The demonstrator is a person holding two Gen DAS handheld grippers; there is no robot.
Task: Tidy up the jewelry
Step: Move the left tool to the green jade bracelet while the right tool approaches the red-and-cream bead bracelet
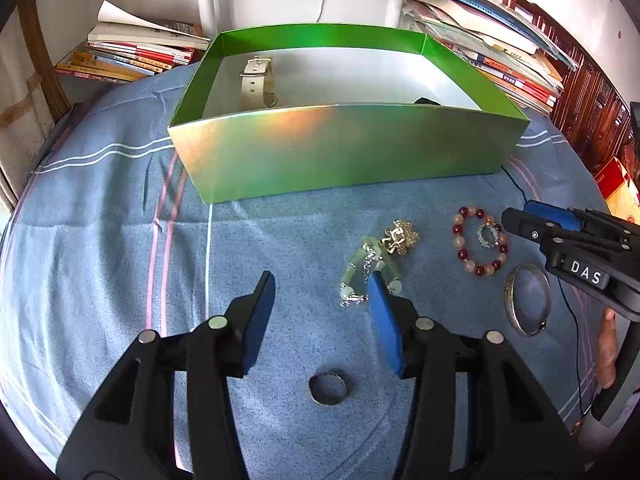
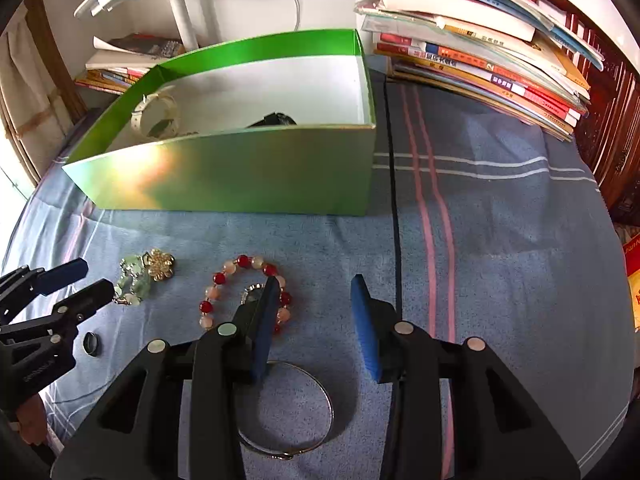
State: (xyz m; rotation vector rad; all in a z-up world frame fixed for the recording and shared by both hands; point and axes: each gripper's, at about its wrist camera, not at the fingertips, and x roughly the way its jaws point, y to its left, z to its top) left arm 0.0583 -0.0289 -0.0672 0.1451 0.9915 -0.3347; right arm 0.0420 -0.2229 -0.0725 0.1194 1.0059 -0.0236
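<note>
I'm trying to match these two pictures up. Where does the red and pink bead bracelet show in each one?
Left wrist view: the bead bracelet lies on the blue cloth at right of centre, just left of the right gripper.
Right wrist view: the bracelet lies low and left of centre, partly behind the gripper's left finger.
Shared landmark: the green box, behind the bracelet in both.

Left gripper [image 1: 322,286]: black plastic frame, triangular cut-outs, four round silver fasteners, blue pads [image 1: 385,332] on inner finger faces. Right gripper [image 2: 316,292]: same build, white "DAS" lettering on side, thin black cable trailing. Bare skin of hand [image 1: 608,350] visible behind it.
</note>
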